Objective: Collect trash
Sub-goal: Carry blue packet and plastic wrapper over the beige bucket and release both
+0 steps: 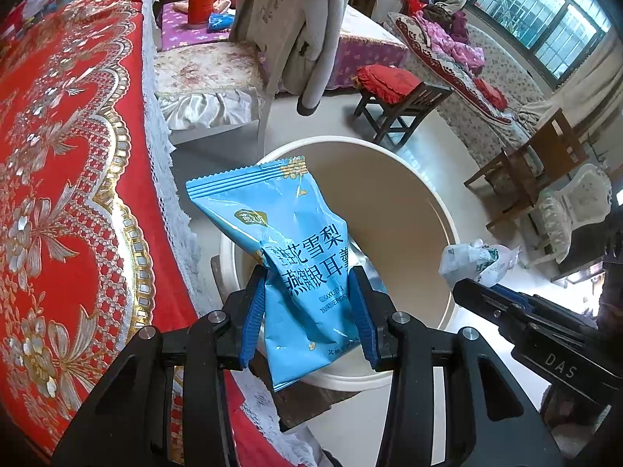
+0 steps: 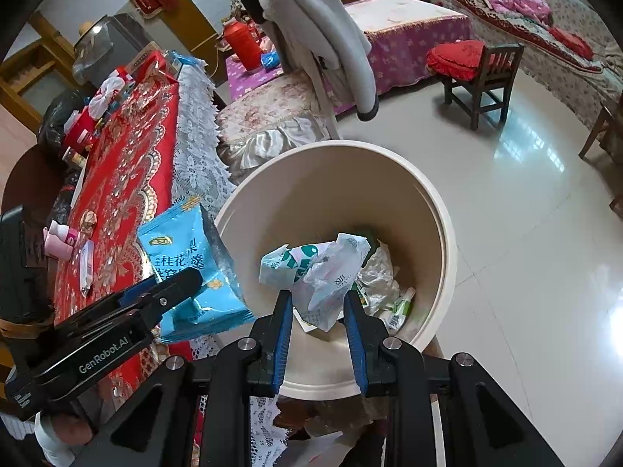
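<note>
My left gripper (image 1: 309, 292) is shut on a blue snack packet (image 1: 288, 241) and holds it over the near rim of a cream trash bin (image 1: 440, 202). The packet also shows in the right wrist view (image 2: 187, 257) at the bin's left edge. My right gripper (image 2: 317, 307) is shut on a crumpled white-and-green wrapper (image 2: 323, 272) above the bin (image 2: 444, 241). That wrapper shows in the left wrist view (image 1: 475, 258) at the bin's right side. Other trash (image 2: 383, 284) lies at the bin's bottom.
A table with a red and gold cloth (image 1: 58, 179) and lace edge stands left of the bin; a pink bottle (image 2: 62, 239) and small items lie on it. A chair with a grey coat (image 2: 311, 39) stands behind. A stool with a red cushion (image 2: 471, 62) is on the tiled floor.
</note>
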### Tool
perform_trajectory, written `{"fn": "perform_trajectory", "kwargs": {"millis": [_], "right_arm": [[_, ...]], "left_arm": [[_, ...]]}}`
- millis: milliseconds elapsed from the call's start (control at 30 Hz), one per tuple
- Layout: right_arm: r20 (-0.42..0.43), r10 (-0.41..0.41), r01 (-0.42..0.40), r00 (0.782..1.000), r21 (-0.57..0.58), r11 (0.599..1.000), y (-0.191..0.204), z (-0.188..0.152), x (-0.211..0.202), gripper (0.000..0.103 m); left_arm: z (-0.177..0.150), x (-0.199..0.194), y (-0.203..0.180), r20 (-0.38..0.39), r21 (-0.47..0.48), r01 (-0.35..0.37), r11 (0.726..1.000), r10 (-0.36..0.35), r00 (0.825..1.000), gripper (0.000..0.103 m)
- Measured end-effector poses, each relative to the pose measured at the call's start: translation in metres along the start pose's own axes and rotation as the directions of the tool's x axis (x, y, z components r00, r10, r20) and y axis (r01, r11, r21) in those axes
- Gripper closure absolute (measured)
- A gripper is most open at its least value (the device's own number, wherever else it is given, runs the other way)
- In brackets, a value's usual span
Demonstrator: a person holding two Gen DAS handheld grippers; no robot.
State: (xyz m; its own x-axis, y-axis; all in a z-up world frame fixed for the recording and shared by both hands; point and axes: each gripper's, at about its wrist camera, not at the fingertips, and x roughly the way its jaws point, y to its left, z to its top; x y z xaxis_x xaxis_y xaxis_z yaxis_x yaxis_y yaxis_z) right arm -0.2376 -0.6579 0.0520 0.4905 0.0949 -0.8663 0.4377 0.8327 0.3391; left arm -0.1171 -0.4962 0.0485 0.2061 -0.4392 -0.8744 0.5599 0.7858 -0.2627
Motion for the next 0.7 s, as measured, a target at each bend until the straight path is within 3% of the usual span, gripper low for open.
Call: {"fn": "perform_trajectory", "kwargs": {"millis": [367,467,700], "right_arm": [[0.0,-0.01,0.01,1.0,0.003,1.0,0.001,0.001,0.001,0.077],[0.005,-0.017,0.017,1.0,0.013,1.0,-0.001,0.002,0.001,0.062],[0.002,-0.019,0.019,1.0,0.025,1.0,-0.003,0.002,0.001,0.06]], "left_arm": [[0.0,-0.001,0.006,0.005,-0.018,0.005,1.0,-0.005,1.0,0.062],[0.0,-0.003,0.006,0.004,-0.018,0.011,1.0,-0.011,1.0,0.059],[0.0,-0.002,0.012,-0.009,-0.04,0.04,0.998,-0.04,0.999,0.056]]}}
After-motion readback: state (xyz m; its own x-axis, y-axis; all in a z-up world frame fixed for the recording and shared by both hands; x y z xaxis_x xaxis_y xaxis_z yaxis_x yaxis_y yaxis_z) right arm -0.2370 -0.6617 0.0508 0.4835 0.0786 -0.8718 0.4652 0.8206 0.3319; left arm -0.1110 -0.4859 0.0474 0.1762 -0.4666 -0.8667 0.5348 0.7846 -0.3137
